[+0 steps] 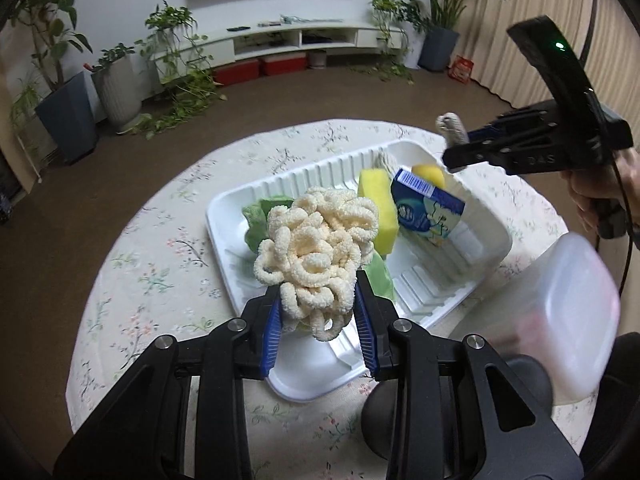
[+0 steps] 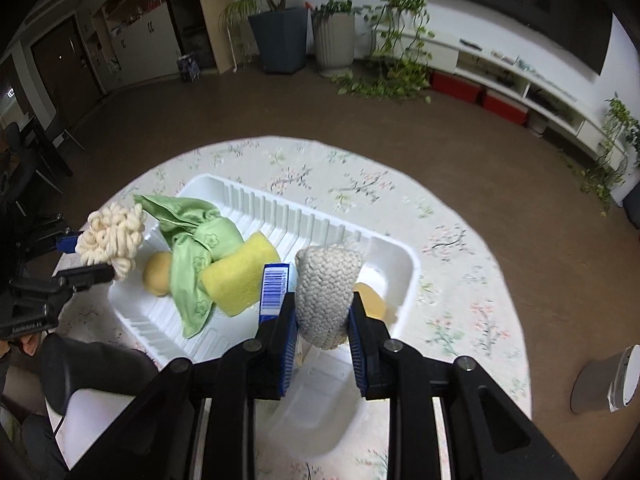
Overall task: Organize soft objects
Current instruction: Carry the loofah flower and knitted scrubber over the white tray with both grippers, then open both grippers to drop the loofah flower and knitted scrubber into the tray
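left gripper (image 1: 318,308): clamped on cream looped bundle (image 1: 316,248) | right gripper (image 2: 323,322): clamped on grey knit roll (image 2: 326,296) | white tray (image 2: 240,194): 12 o'clock beneath both | clear bin (image 2: 316,408): 6 o'clock, nearer right gripper

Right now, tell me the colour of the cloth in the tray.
Light green with a faint flower print; the cloth shows best in the right wrist view.

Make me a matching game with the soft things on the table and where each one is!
Things:
1. cream loopy cloth
2. grey knitted piece
3. yellow sponge
4. green cloth

Places:
A. in the right gripper
B. lying in the white tray, beside the blue box
C. in the left gripper
D. draped in the tray, over a sponge

Pairs: 1-C, 2-A, 3-B, 4-D
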A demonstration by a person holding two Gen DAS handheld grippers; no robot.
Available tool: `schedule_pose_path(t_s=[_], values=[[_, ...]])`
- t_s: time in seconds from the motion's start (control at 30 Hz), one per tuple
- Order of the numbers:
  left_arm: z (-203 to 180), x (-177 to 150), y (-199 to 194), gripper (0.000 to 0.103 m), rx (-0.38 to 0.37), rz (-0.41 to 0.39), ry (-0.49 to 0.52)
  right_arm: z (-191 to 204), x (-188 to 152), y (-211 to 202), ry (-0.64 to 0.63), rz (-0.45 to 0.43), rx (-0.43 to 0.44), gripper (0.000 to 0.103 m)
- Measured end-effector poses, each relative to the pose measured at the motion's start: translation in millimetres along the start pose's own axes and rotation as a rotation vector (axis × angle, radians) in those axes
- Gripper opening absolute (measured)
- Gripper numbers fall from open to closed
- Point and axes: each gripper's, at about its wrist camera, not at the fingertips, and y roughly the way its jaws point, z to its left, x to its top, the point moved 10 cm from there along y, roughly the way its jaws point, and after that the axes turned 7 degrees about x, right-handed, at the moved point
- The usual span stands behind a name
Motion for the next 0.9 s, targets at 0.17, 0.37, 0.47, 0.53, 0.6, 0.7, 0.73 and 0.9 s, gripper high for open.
schedule_pose_path(t_s=[0.17,0.37,0.47,0.53,0.6,0.7,0.73,0.9], values=[[-3.0,-1.6,13.5,0.03,-0.022,0.011,0.005,-12.4,0.1,24.5,0.023,0.036,-0.006,0.026],[-5.3,-0.6,21.1,0.032,-0.037,0.025,0.014,-17.9,1.7,41.9,0.038,0.046,0.01,0.026],[-0.9,0.1,27.6,0.033,-0.048,0.041,-0.008,-12.7,5.0,46.9,0.025,0.049,0.017,0.026],[3.8,1.0,32.1,0.033,-0.058,0.05,-0.034,-10.0,6.3,50.0,0.016,0.053,0.019,0.026],[4.8,0.4,34.4,0.033,-0.064,0.058,-0.046,-8.3,6.7,51.4,0.011,0.054,0.024,0.026],[2.3,-2.9,36.3,0.05,-0.055,0.069,-0.04,-8.3,6.7,51.0,0.012,0.054,0.027,0.027],[1.9,-4.0,36.7,0.055,-0.052,0.07,-0.037,-8.9,6.3,50.5,0.012,0.054,0.026,0.027],[7.9,-2.8,32.9,0.076,-0.054,0.044,-0.084,-11.3,5.1,46.4,0.018,0.046,0.022,0.034]])
